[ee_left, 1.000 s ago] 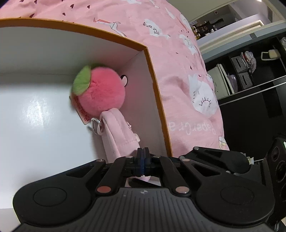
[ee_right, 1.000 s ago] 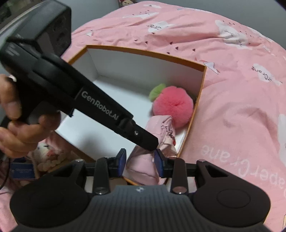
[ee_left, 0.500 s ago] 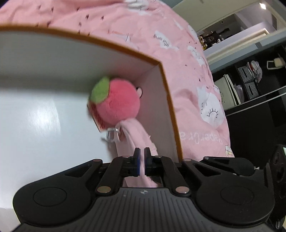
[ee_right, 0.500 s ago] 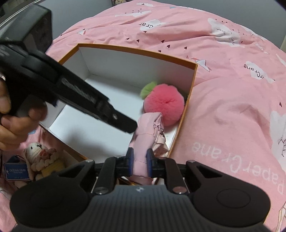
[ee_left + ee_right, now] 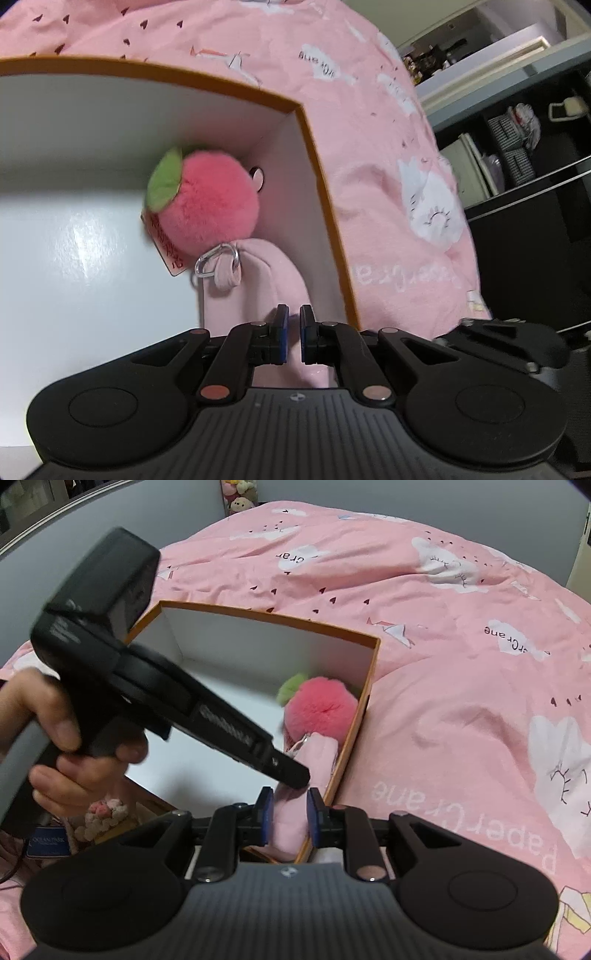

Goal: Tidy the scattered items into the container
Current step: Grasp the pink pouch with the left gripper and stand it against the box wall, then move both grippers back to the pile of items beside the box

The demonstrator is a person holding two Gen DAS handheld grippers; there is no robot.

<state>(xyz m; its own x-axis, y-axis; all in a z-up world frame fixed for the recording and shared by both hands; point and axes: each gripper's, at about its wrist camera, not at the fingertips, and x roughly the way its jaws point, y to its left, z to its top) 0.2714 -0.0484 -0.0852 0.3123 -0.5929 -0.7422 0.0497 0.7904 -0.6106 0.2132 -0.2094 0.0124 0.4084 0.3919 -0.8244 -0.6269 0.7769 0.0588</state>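
The box [image 5: 369, 686] sits on the bedspread [image 5: 461, 709]. In its far right corner lies the plush ball [image 5: 321, 710], the pouch [image 5: 317, 753] just before it along the right wall. A small toy [image 5: 103, 818] lies outside, left.

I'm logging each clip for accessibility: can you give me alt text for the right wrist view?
The right gripper pinches a pale pink pouch at the near corner of a white box holding a pink pom-pom. The left gripper reaches in across it, over a pink bedspread.
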